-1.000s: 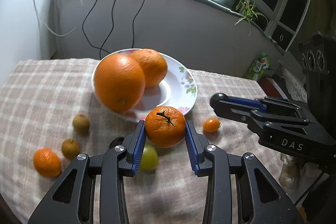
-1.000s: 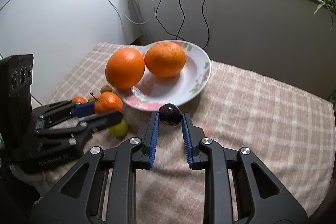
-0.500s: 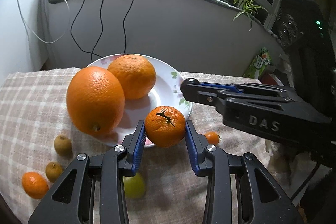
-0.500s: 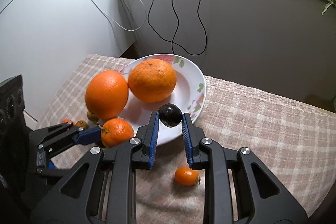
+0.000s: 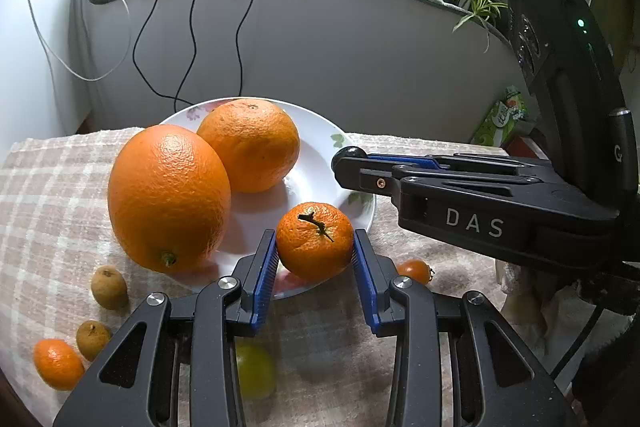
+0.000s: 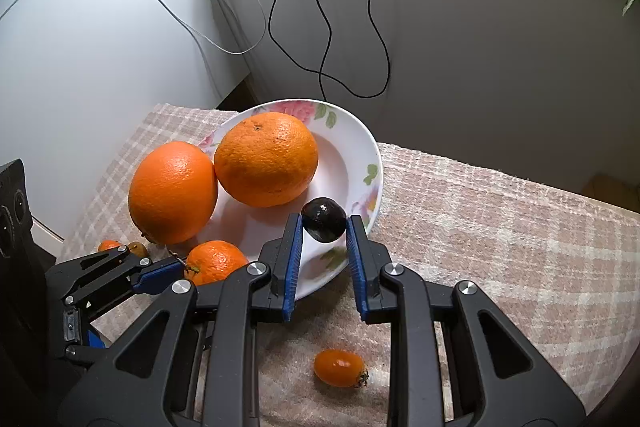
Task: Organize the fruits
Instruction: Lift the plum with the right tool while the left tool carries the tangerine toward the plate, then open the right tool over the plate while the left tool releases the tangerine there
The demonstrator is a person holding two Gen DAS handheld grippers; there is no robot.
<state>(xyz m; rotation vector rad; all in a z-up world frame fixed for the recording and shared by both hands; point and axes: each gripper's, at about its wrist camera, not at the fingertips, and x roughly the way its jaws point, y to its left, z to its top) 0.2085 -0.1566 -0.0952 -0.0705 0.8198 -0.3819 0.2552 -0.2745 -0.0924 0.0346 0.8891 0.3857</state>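
The left tool (image 5: 315, 254) is clamped on a small round mandarin with a dark stem stub (image 5: 315, 241), its blue pads pressing either side of the fruit, and holds it above the near rim of the white floral-edged china plate (image 5: 362, 189); judging by that position, the fruit is being brought over to be set down with the others. The right tool (image 6: 323, 227) grips a small, glossy, dark purple-black round fruit (image 6: 324, 219) in the same way, over the near right rim of the plate, likely for the same reason. Two large oranges already fill the far left of the plate: a bright, smooth-pored oval orange (image 5: 169, 197) leaning at the left rim and a paler, duller round orange (image 5: 249, 144) touching it behind. That leaves the near right of the plate bare, which seems to be why both tools approach from that side. The mandarin's skin is pebbled and deep orange. Off the plate, on the checked beige cloth over the counter (image 6: 500, 227), lie a small orange cherry tomato (image 6: 339, 367), two brown longan-like fruits (image 5: 109, 287), another small mandarin (image 5: 57, 363) and a yellow-green fruit (image 5: 255, 371) under the left tool.
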